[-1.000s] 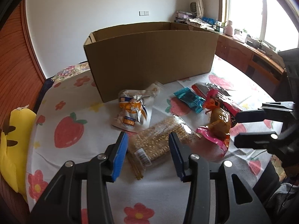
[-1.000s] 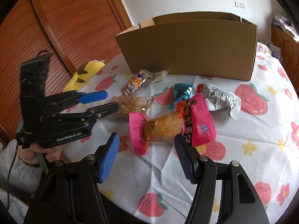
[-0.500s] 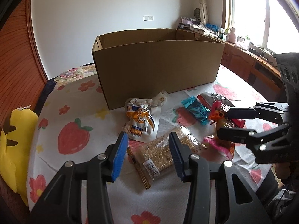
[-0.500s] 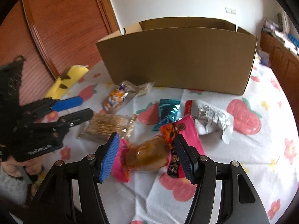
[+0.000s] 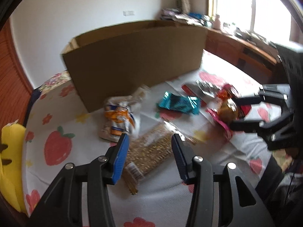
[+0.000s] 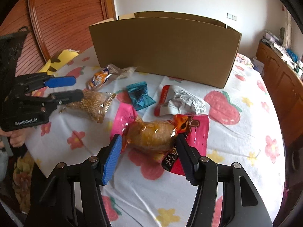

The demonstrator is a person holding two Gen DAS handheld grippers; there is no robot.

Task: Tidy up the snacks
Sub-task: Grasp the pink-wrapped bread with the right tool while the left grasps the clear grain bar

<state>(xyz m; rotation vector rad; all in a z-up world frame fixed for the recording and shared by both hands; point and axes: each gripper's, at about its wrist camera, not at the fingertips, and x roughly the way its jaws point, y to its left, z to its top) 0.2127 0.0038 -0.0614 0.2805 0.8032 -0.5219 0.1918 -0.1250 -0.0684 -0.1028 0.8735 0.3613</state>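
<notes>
I have the pink-wrapped snack point(image 6: 151, 136) between my right tongs point(image 6: 147, 149), which are spread wide and straddle it without pinching. My left tongs point(image 5: 149, 151) are likewise released, their pads either side of the clear pack of golden sticks point(image 5: 149, 151) lying on the bench point(image 6: 236, 151).

As I judge it, nothing is sorted yet. All five packs I can see lie on the strawberry cloth in front of the cardboard box point(image 6: 164, 49): the orange-and-white pouch point(image 6: 100, 78) at 11 o'clock from the pink snack, the teal packet point(image 6: 140, 95) at 12, the silver-and-red bag point(image 6: 180, 102) at 1, touching the pink wrapper. I cannot see inside the box.

The box stands at 12 o'clock, its near wall tall, so each pack must be lifted over the rim. The two tongs work near each other, so I would move them in turn. The bench edge lies close at 6 o'clock; open cloth lies at 3. A yellow plush point(image 5: 9, 162) sits at 9 o'clock by the edge.
</notes>
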